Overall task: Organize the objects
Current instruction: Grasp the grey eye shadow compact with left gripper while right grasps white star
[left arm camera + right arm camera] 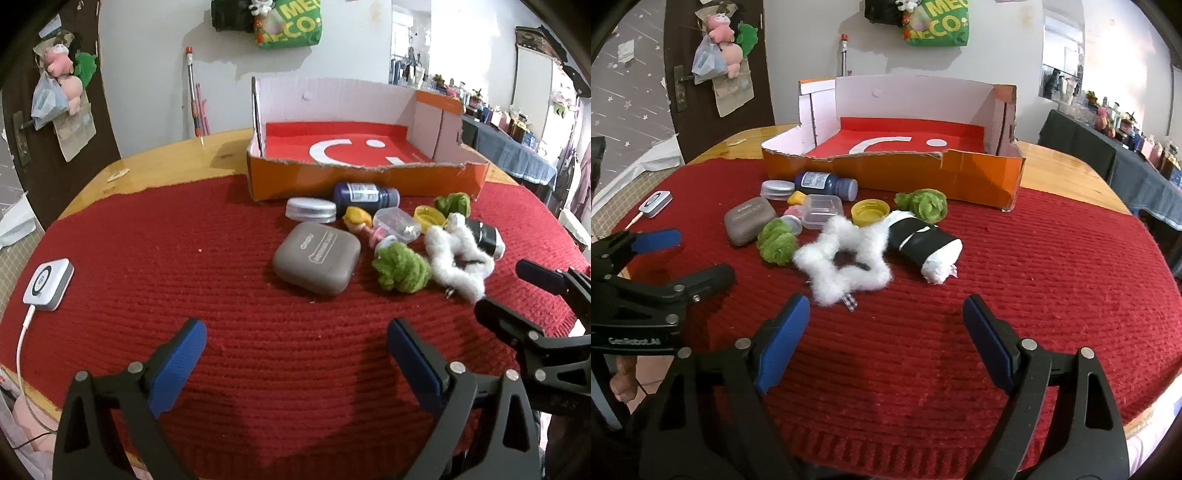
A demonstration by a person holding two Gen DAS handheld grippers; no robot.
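Observation:
An orange cardboard box point(369, 179) point(886, 171) with a red floor stands open at the back of the red mat. In front of it lies a cluster: grey case point(317, 257) point(750, 219), blue bottle point(365, 194) point(827, 185), silver tin point(311, 209), clear small box point(823, 211), yellow cap point(870, 211), two green pompoms point(400, 268) point(923, 204), white fluffy star point(458, 260) point(846, 254), black-and-white roll point(923, 243). My left gripper point(295, 365) is open and empty, short of the grey case. My right gripper point(886, 343) is open and empty, just short of the star.
A white charger puck point(47, 283) with a cable lies at the mat's left edge. The round wooden table point(155, 166) extends past the mat. A dark door with hanging bags is at the left; a cluttered side table is at the right.

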